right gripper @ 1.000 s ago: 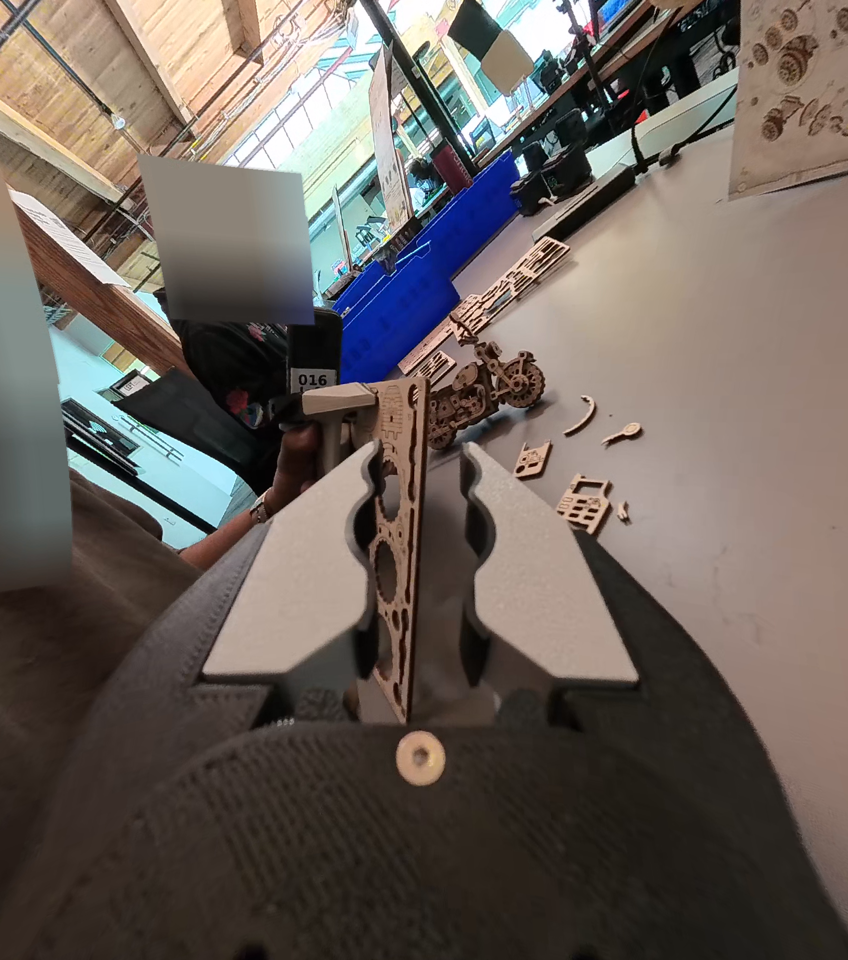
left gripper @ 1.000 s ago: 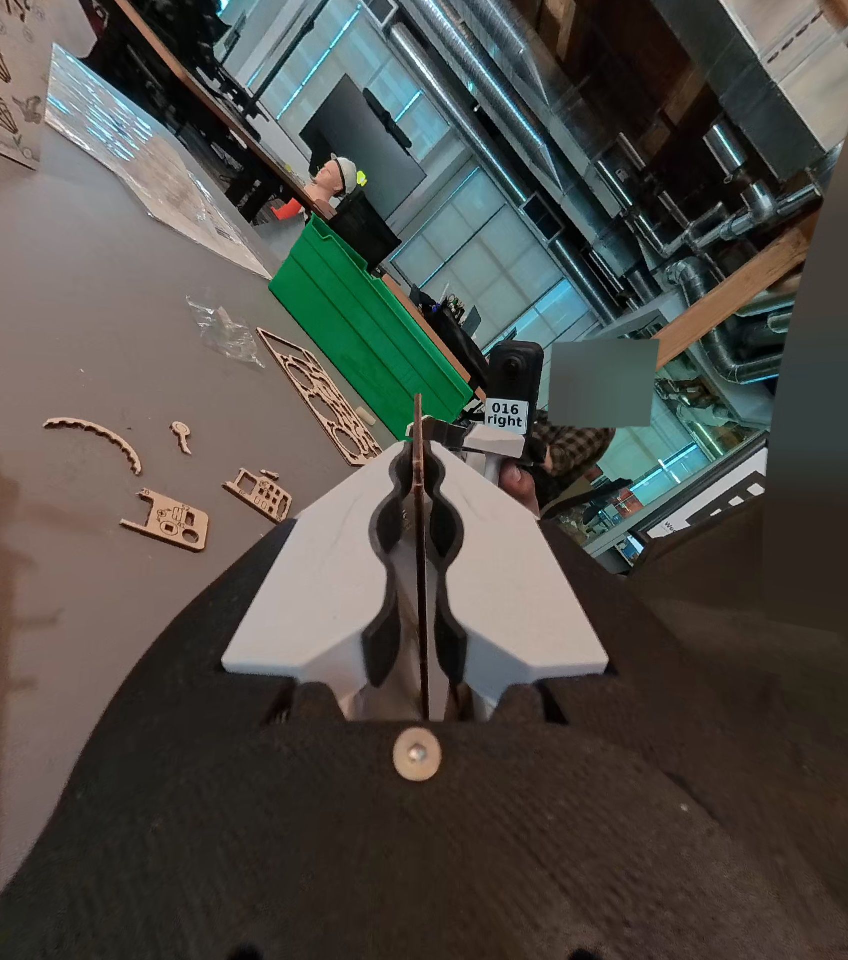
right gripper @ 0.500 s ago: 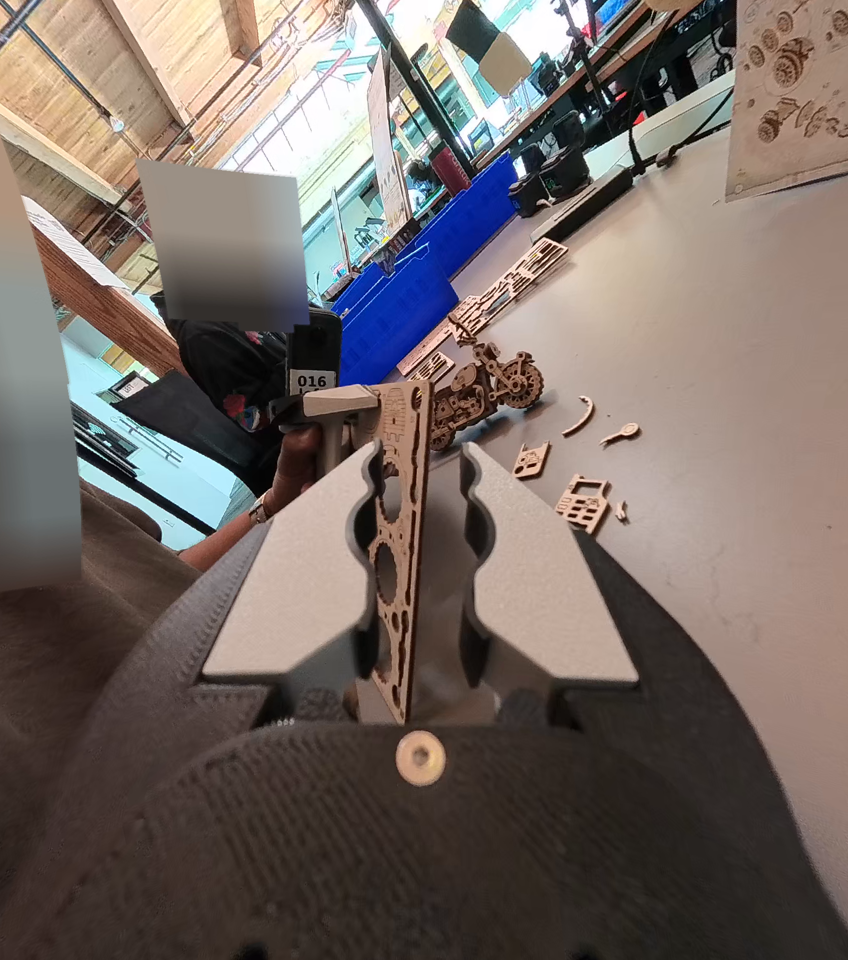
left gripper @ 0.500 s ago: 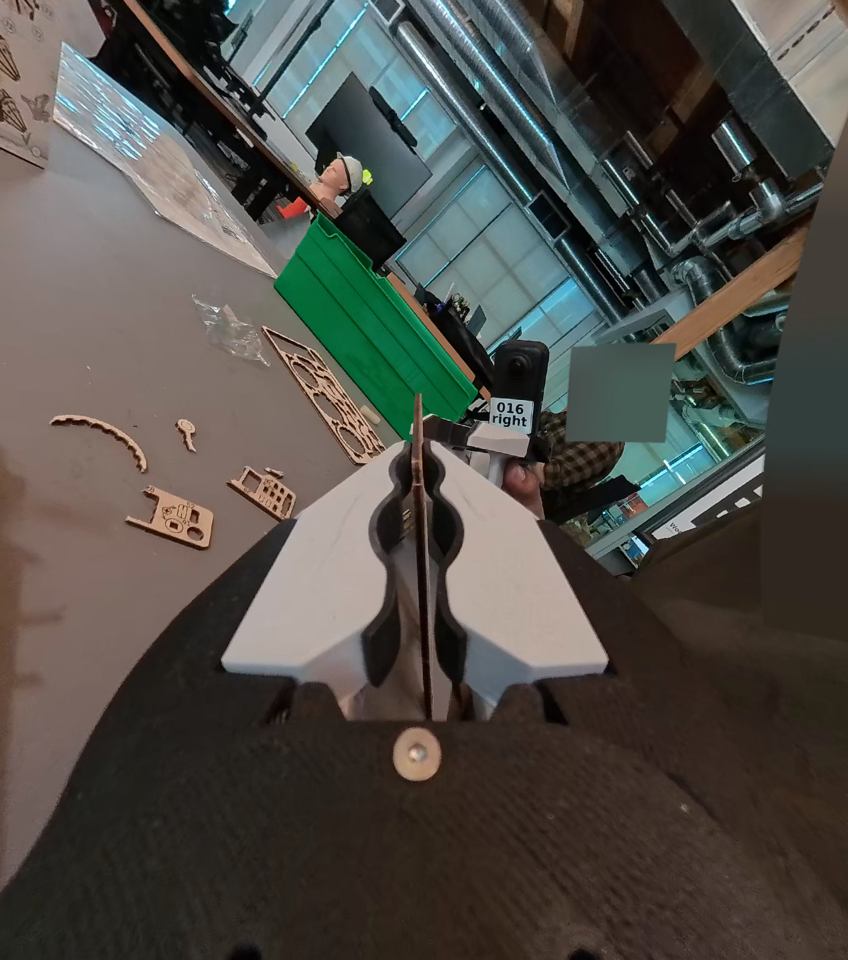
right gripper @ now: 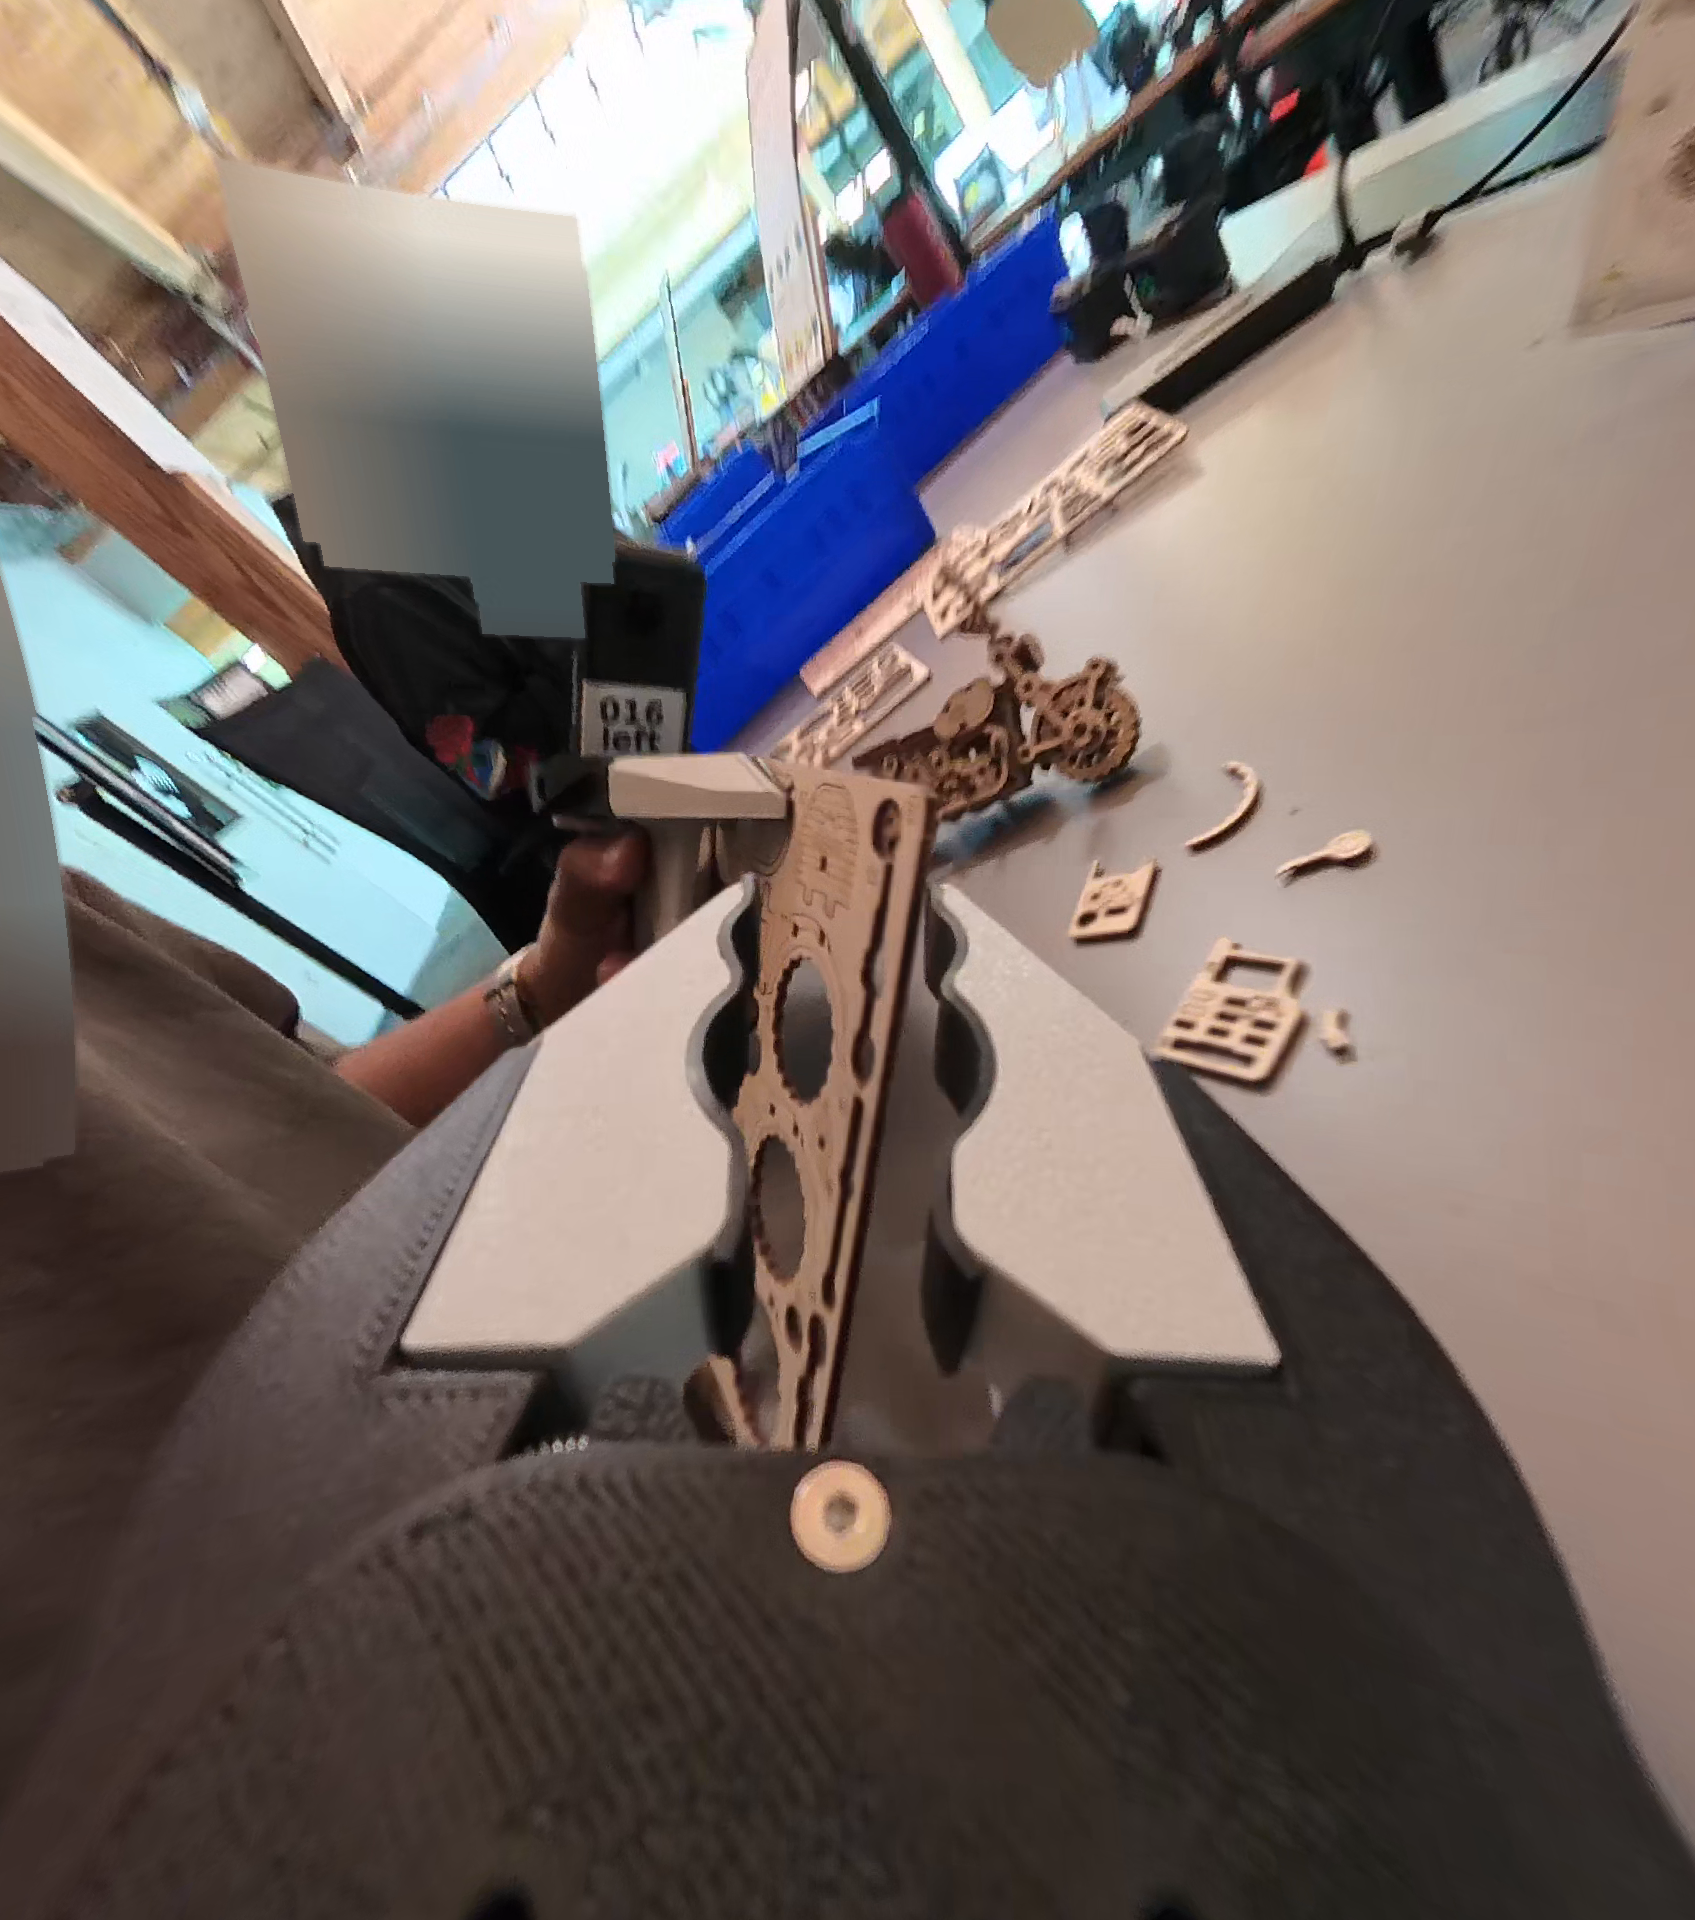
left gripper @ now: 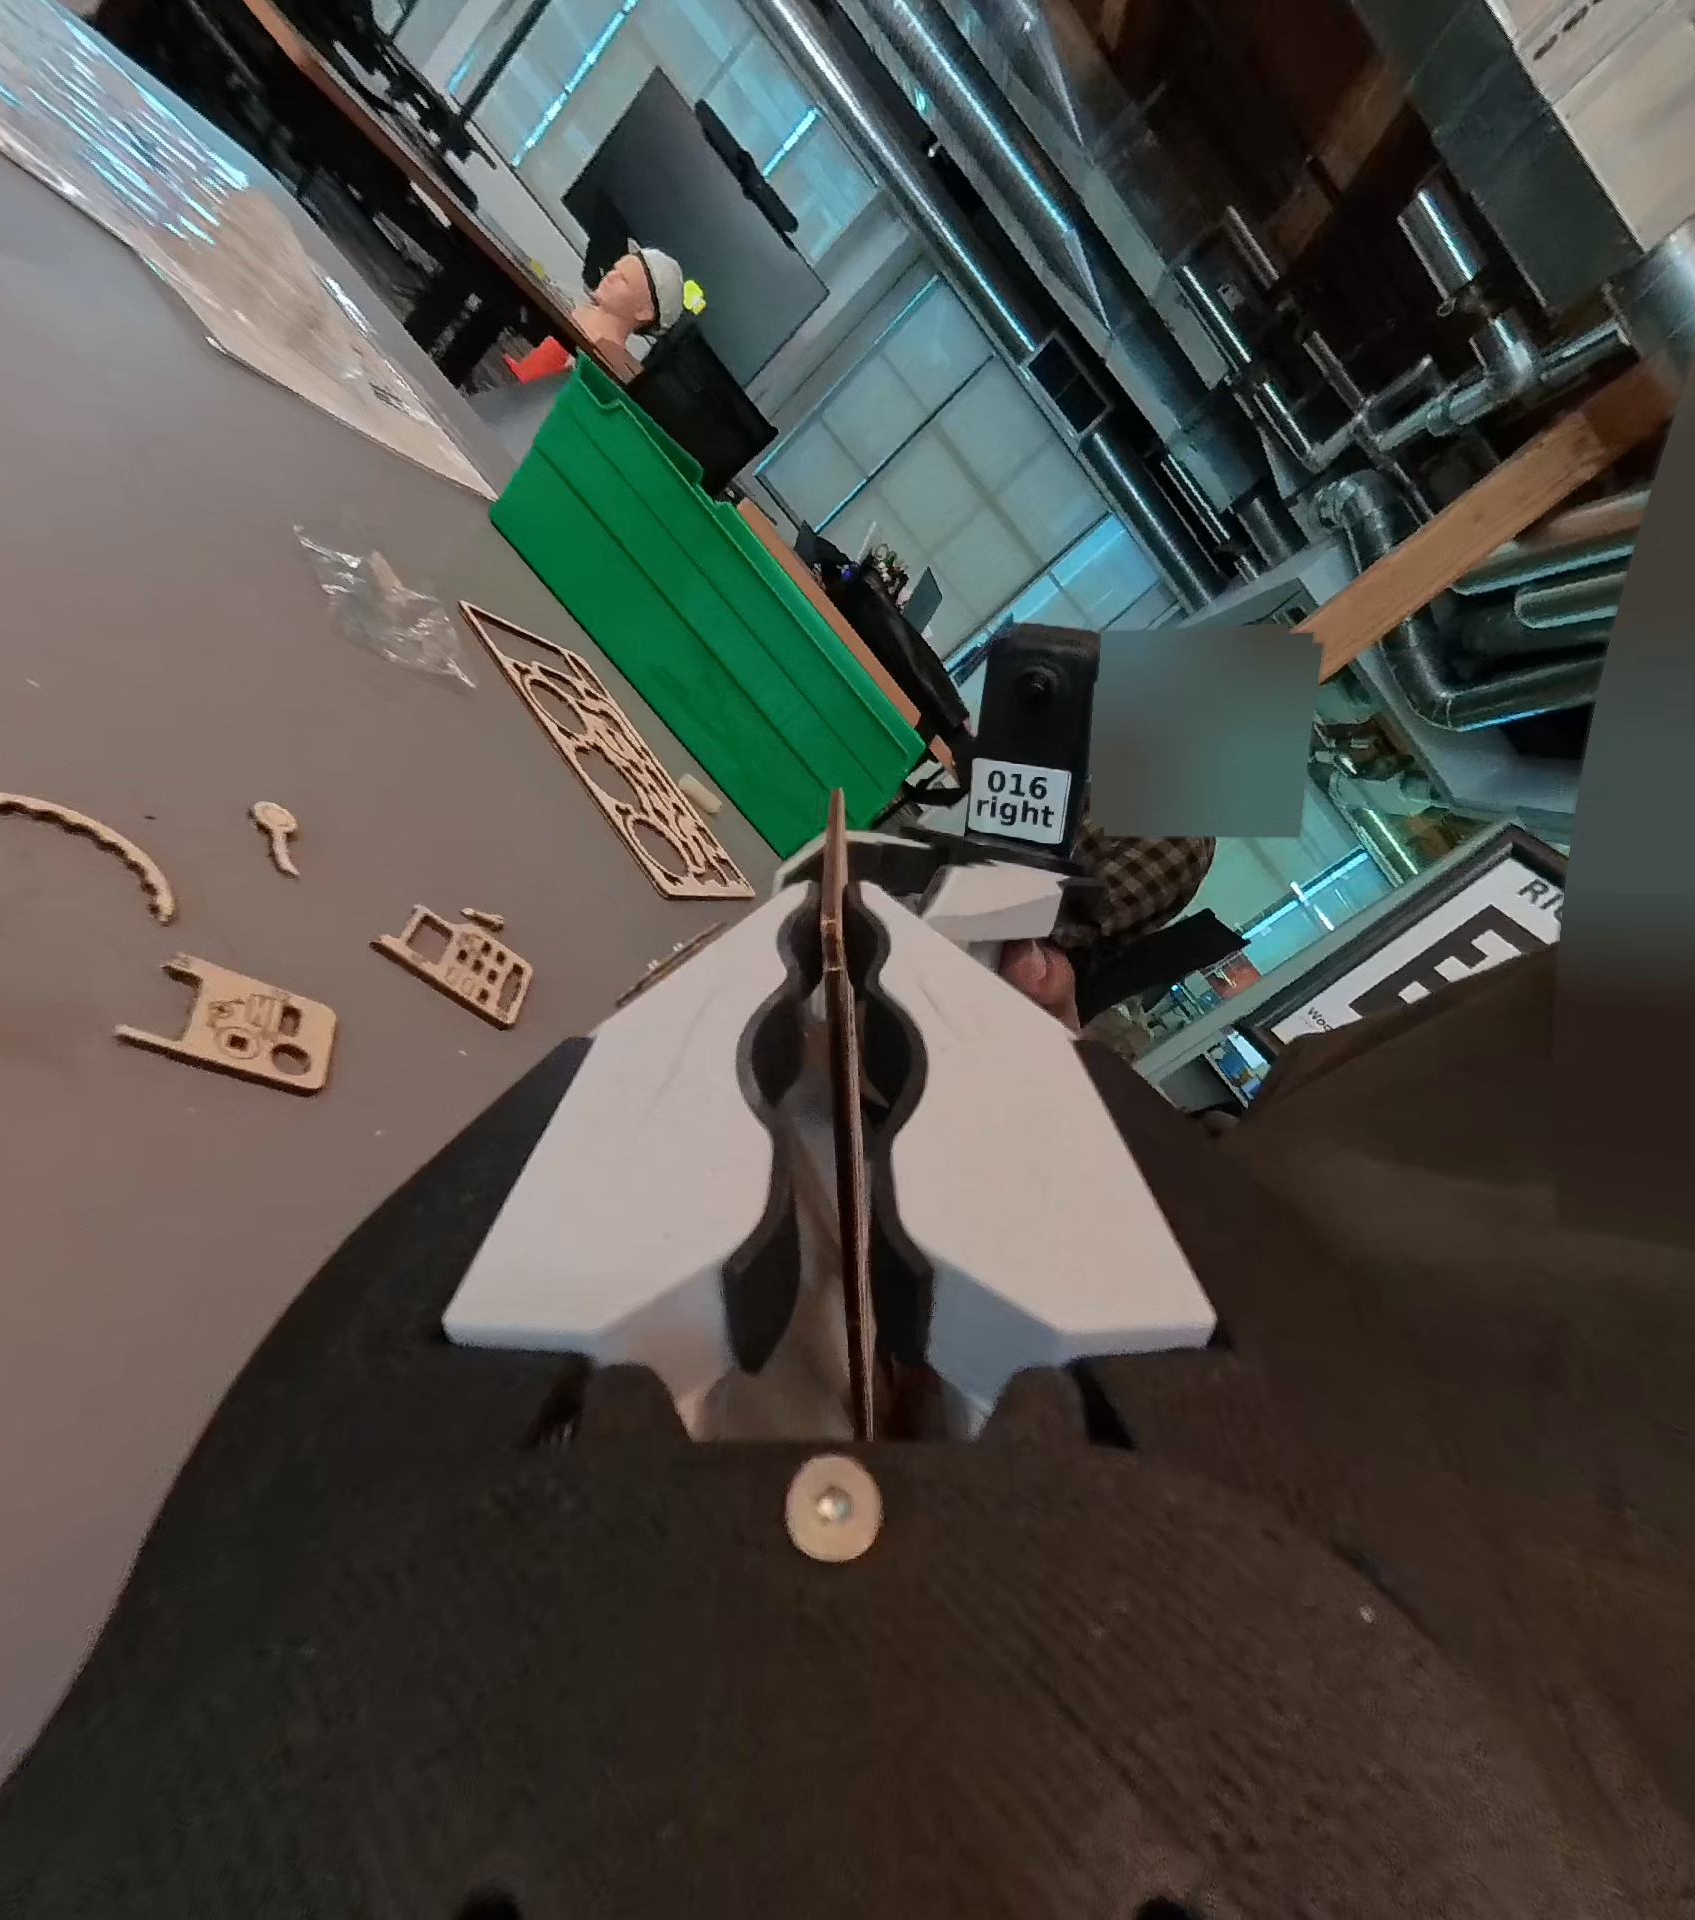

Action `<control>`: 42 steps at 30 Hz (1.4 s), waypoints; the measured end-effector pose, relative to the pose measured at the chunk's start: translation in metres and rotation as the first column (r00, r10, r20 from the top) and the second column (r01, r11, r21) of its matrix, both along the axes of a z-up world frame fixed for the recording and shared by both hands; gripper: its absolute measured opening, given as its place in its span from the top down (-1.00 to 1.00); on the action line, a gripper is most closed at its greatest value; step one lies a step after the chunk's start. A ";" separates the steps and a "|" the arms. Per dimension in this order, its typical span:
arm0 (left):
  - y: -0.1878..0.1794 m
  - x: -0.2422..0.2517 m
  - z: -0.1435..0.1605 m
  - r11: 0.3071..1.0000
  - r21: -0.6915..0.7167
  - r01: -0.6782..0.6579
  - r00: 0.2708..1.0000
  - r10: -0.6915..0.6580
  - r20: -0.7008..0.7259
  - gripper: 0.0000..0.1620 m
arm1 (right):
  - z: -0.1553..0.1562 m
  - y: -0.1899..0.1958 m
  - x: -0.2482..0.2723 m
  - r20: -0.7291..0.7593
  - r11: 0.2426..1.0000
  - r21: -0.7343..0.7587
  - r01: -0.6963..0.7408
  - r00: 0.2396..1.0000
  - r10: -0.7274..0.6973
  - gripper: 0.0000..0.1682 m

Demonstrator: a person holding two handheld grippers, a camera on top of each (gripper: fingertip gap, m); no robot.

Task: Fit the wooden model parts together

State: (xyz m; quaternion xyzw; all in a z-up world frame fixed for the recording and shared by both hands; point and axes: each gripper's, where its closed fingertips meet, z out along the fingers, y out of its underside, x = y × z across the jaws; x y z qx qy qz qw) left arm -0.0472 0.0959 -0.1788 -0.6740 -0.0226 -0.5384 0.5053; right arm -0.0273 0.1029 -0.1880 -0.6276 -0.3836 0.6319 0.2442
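A thin wooden parts sheet point(left gripper: 848, 1143) with round cut-outs is held up off the table. My left gripper point(left gripper: 832, 914) is shut on it; I see it edge-on between the fingers. In the right wrist view the same sheet point(right gripper: 822, 1039) stands tilted between the fingers of my right gripper point(right gripper: 832, 914), which are apart and do not clamp it. The left gripper point(right gripper: 697, 800) grips the sheet's far end there. The right gripper point(left gripper: 988, 894) shows just beyond the sheet in the left wrist view. A part-built wooden motorcycle point(right gripper: 1019, 727) stands on the table.
Loose wooden pieces lie on the grey table point(left gripper: 95, 1247): two flat plates point(left gripper: 240, 1023) point(left gripper: 458, 961), a curved strip point(left gripper: 64, 831), a small pin point(left gripper: 277, 831). An emptied sheet frame point(left gripper: 614, 769) and plastic wrap point(left gripper: 386, 613) lie near a green bin point(left gripper: 697, 634). A blue bin point(right gripper: 822, 561) stands behind. My left and right fingertips are right by each other. The part-built wooden motorcycle point(right gripper: 1019, 727) is about 15 centimetres from both grippers' fingertips.
Both grippers have shifted with the sheet. The motorcycle has slid out of the left wrist view. The right wrist view is now blurred, and the sheet sits more centred between the right fingers.
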 end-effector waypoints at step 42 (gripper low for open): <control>-0.001 0.014 -0.005 0.999 0.001 -0.032 0.999 0.032 -0.042 1.00 | -0.007 -0.002 0.000 0.029 0.988 -0.145 -0.048 0.998 0.053 0.86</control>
